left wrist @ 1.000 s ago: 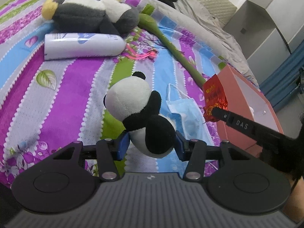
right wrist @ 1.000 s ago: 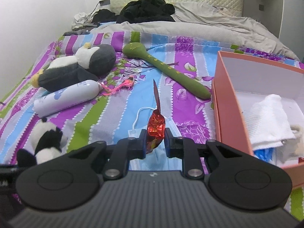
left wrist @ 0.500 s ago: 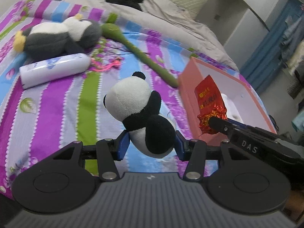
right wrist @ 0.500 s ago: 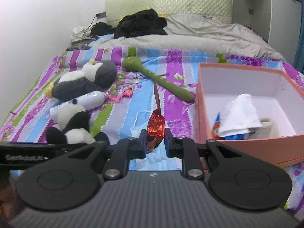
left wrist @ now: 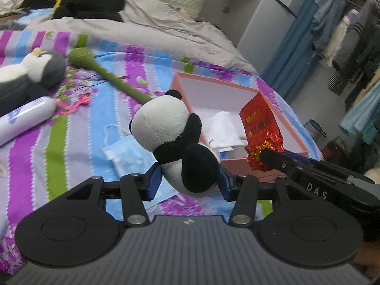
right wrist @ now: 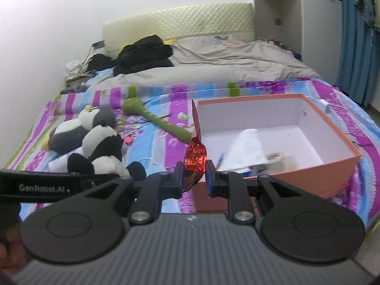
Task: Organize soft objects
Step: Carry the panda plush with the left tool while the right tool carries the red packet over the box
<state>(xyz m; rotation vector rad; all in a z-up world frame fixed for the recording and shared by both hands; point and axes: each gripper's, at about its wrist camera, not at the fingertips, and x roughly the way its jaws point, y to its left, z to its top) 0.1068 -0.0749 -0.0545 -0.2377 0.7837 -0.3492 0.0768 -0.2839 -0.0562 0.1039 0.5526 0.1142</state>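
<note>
A home bedroom: a bed [right wrist: 166, 130] with striped sheet, padded headboard [right wrist: 178, 21], grey duvet [right wrist: 213, 66], hanging clothes [left wrist: 344, 35].

bedspread [right wrist: 166, 140]: striped purple, blue, green and grey, with flowers
duvet [right wrist: 213, 66]: grey, rumpled, across the far part of the bed
headboard [right wrist: 178, 27]: pale, quilted
dark clothes [right wrist: 144, 54]: heaped on the duvet near the headboard
curtain [right wrist: 351, 35]: blue, at the right
wardrobe [left wrist: 256, 16]: grey-white, beside the bed
hanging clothes [left wrist: 344, 33]: far right, blurred
</note>
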